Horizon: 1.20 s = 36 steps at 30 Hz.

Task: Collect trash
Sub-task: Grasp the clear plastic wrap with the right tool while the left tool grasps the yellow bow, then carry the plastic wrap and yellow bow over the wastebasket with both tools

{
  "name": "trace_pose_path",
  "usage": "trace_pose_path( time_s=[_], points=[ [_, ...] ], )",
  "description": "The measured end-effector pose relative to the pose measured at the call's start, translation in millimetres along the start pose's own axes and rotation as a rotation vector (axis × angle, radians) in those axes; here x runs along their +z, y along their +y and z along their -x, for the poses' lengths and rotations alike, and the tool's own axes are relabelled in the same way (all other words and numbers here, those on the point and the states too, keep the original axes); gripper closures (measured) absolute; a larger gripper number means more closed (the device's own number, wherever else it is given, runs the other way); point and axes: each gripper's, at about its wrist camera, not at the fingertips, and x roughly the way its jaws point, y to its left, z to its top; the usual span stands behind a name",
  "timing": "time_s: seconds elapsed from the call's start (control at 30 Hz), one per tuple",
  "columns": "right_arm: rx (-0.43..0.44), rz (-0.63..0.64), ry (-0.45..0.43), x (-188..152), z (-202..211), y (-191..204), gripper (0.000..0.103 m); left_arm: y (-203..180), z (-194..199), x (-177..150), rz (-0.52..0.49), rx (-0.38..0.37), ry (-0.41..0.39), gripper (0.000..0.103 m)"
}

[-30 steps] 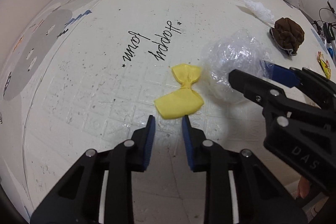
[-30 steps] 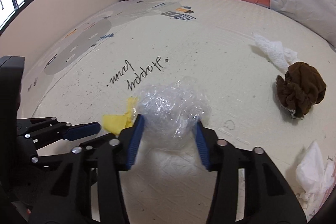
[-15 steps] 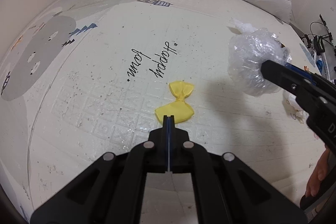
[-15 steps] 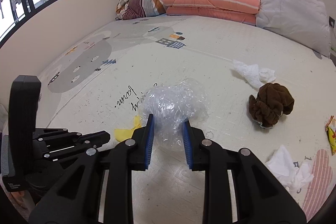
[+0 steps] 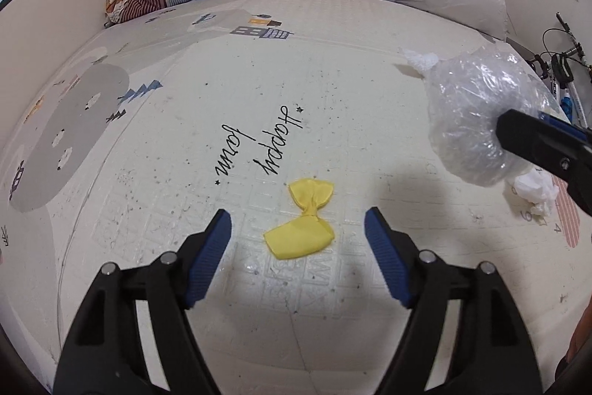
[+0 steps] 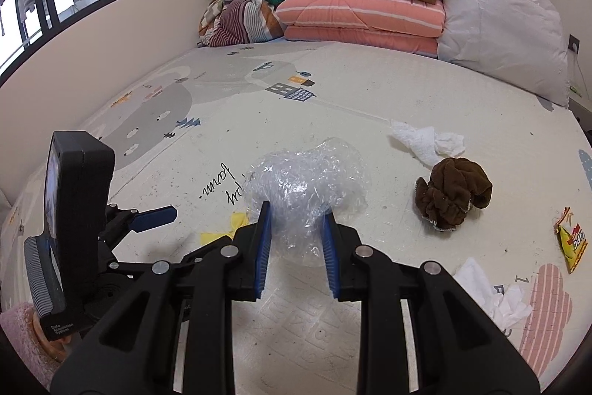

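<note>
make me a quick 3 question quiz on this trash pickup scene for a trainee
1. True or false: the right hand-held gripper is shut on the clear plastic wad.
2. What lies on the mat between the left hand-held gripper fingers? A) yellow wrapper B) brown cloth C) snack packet
3. Fill in: the left hand-held gripper's jaws are ____.

Key
1. True.
2. A, the yellow wrapper; the pads do not touch it.
3. Open; they have just been opening.
</note>
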Motion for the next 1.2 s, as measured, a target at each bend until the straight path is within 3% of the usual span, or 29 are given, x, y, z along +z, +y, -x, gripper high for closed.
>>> trace_pose_path(
  time_s=[0.1, 0.13, 0.17, 0.23, 0.27, 0.3, 0.47, 0.73, 1.03, 1.2],
  points=[
    [0.001, -0.017, 0.009, -2.4, -8.1, -5.8, 0.079, -0.9, -19.6, -1.1, -0.01, 0.006, 0.046, 0.031],
    [0.003, -0.02, 0.011, -3.5, -8.9, -7.3, 0.079, -2.2, -26.0, -2.2, -0.017, 0.01, 0.064, 0.044],
    [0.003, -0.024, 0.012, -3.9, -10.2, -8.5, 0.079, -4.1, -33.0, -4.4, -0.025, 0.003, 0.093, 0.065],
    [0.0, -0.023, 0.012, -4.0, -10.6, -8.8, 0.079, -7.5, -38.3, -8.2, -0.037, 0.01, 0.103, 0.072],
    [-0.002, -0.022, 0.011, -3.7, -9.9, -8.7, 0.079, -10.7, -36.7, -9.0, -0.053, 0.007, 0.103, 0.088],
    [-0.004, -0.021, 0.009, -3.1, -8.9, -8.9, 0.079, -13.9, -35.1, -9.3, -0.07, -0.012, 0.109, 0.094],
    [-0.013, -0.021, -0.011, 0.2, 3.7, -7.4, 0.079, -18.9, -26.5, -10.4, -0.085, -0.024, 0.101, 0.097],
    [-0.037, -0.033, -0.046, 0.2, 46.3, -2.5, 0.079, -10.8, 13.6, -7.3, -0.029, -0.07, 0.046, 0.097],
    [-0.106, -0.122, -0.09, -33.9, 138.3, -7.6, 0.079, -44.4, 81.7, -25.3, -0.108, -0.089, -0.006, 0.097],
    [-0.186, -0.154, -0.111, -63.9, 203.6, -16.3, 0.079, -79.2, 122.1, -39.7, -0.154, -0.148, -0.033, 0.097]
  ],
)
